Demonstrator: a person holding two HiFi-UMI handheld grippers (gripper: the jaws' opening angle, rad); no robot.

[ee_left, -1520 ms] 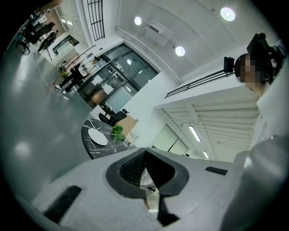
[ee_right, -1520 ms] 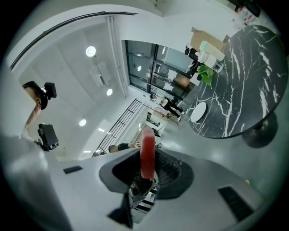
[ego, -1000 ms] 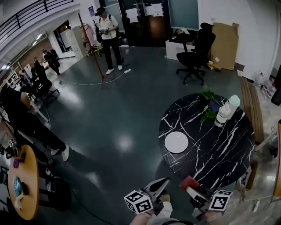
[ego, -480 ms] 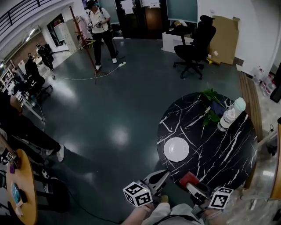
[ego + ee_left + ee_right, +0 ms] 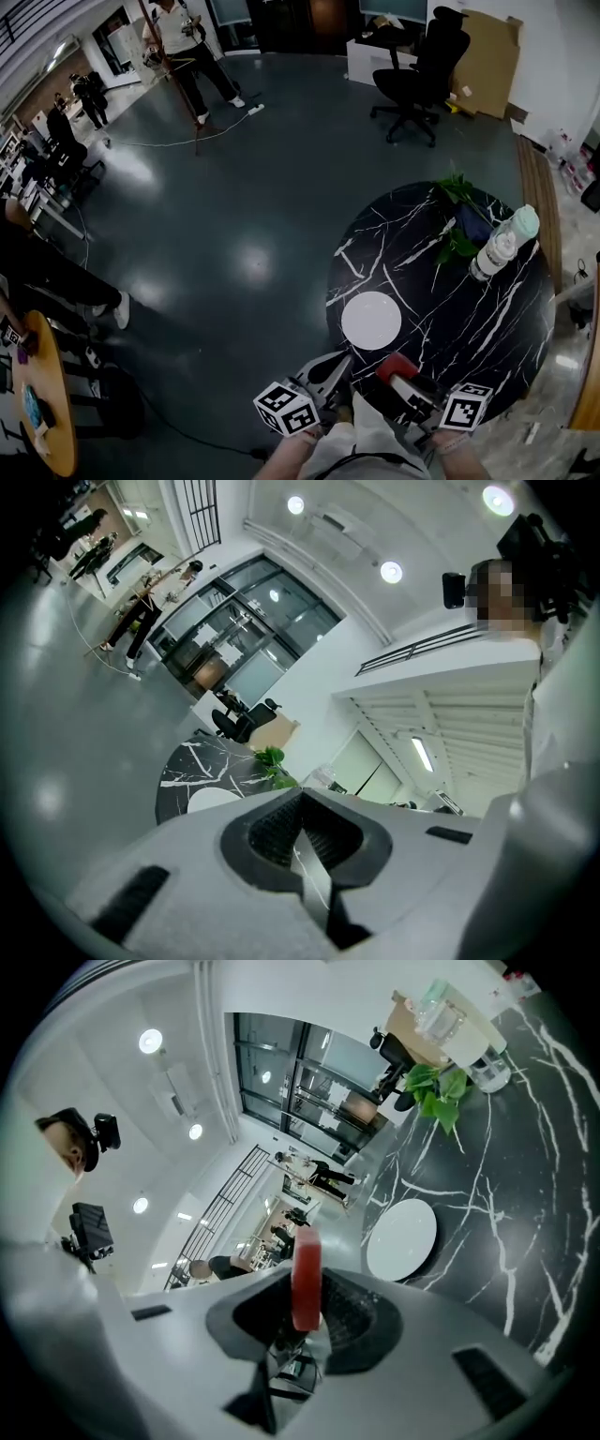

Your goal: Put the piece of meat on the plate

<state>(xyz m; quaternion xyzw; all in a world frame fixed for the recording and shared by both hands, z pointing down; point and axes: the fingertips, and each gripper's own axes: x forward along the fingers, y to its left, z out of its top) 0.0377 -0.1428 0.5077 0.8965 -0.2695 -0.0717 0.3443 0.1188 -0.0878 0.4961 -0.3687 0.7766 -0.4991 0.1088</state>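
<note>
A flat red piece of meat (image 5: 306, 1277) stands on edge between the pads of my right gripper (image 5: 305, 1314), which is shut on it. From the head camera the meat (image 5: 393, 365) hangs over the near rim of the black marble table (image 5: 469, 319), just short of the white plate (image 5: 371, 320). The plate (image 5: 401, 1238) is bare and lies ahead and to the right of the meat. My left gripper (image 5: 336, 364) hovers beside the table's near-left edge, its jaws closed with nothing between them (image 5: 300, 803). The plate (image 5: 212, 801) also shows low in the left gripper view.
A plastic bottle (image 5: 502, 243) and a green plant (image 5: 458, 219) stand on the table's far right side. An office chair (image 5: 416, 84) and cardboard (image 5: 493, 58) lie beyond. A person (image 5: 179, 42) stands far left; a wooden table (image 5: 49, 403) sits at the left edge.
Both grippers have come forward toward the marble table, which now sits closer and lower in the head view. The meat stays clamped in the right gripper.
</note>
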